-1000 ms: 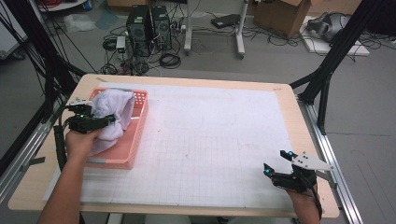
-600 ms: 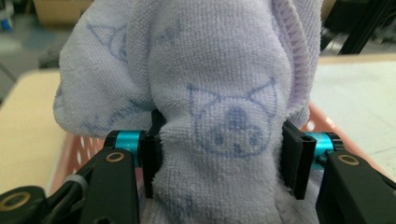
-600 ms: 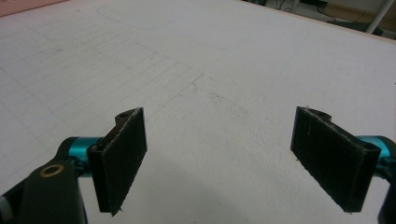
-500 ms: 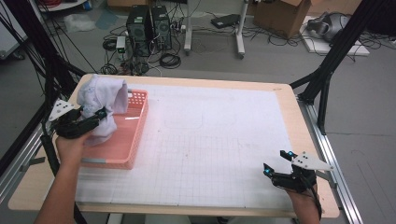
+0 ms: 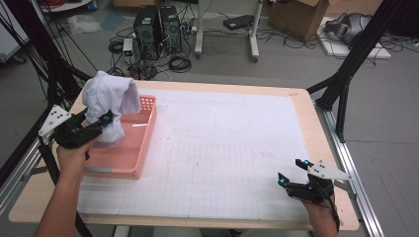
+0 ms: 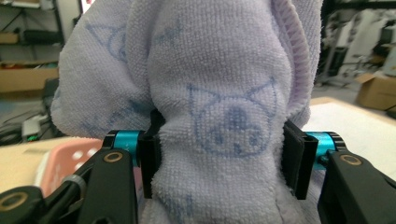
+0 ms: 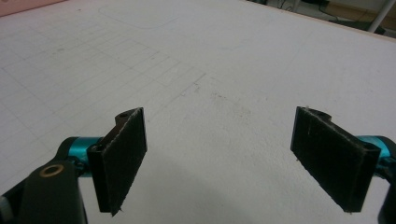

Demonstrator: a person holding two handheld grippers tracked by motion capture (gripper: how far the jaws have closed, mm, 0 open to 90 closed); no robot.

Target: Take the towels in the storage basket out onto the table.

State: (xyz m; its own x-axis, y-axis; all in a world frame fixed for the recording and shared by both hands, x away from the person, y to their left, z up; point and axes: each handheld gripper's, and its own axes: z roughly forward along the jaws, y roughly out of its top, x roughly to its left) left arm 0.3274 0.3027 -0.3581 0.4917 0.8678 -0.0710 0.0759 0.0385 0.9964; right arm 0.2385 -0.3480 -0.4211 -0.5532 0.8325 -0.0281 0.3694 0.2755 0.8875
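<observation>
Towel clamped in left claw

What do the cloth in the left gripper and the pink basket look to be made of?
The cloth looks like terry towelling: pale lilac, looped matte pile, a ribbed hem and faint printed blue cartoon faces. The pink basket looks like moulded plastic: smooth salmon-coloured walls pierced with a regular grid of holes, with a slight sheen.

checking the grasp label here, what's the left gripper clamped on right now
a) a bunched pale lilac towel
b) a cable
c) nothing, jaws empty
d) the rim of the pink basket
a: in the left gripper view the towel bulges between both black jaws of the left gripper, held above the pink basket.
</observation>
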